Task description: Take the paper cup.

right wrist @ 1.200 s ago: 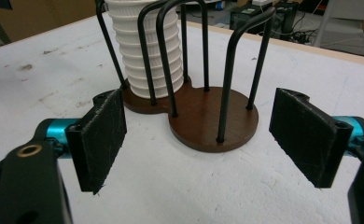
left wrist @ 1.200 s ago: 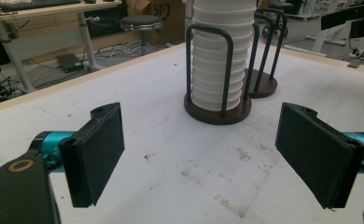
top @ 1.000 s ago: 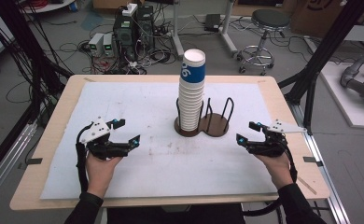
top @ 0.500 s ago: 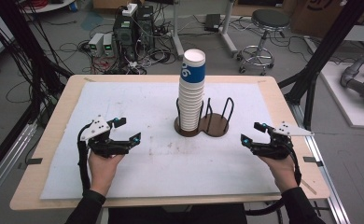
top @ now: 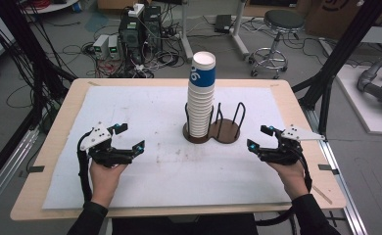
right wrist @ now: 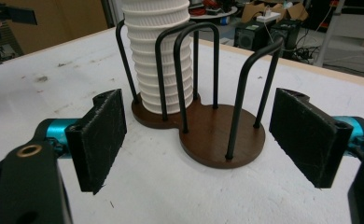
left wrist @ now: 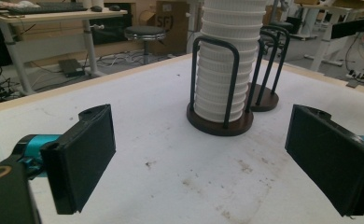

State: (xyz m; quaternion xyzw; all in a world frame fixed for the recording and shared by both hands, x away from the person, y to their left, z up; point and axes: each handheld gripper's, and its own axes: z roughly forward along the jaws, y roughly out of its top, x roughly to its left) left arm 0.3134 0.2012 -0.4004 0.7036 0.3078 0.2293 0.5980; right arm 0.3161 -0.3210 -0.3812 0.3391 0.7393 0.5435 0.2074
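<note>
Here, the left gripper [top: 128, 137] is hovering low over the white mat [top: 145, 112] at the table's left side, held in the person's left hand [top: 104, 176], with a grey plate on top of it. Its jaws have just been opening and are now standing wide apart with nothing between them; in the left gripper view they are framing bare, stained mat, and the cup stack [left wrist: 227, 60] is rising beyond them.

Further right, near the middle of the table, the stack [top: 201, 95] is standing upright in the left bay of a dark two-bay rack [top: 228, 131], inside its black wire loops. The top cup is showing a blue band. The right bay is sitting beside it, its round wooden base bare.

At the right, the right gripper [top: 260, 138] is resting in the right hand [top: 291, 171], pointing toward the rack and well apart from it. Its jaws are standing open and are holding nothing; in the right gripper view the rack [right wrist: 217, 135] is lying between them, farther off, with the stack [right wrist: 157, 51] behind its loops.
</note>
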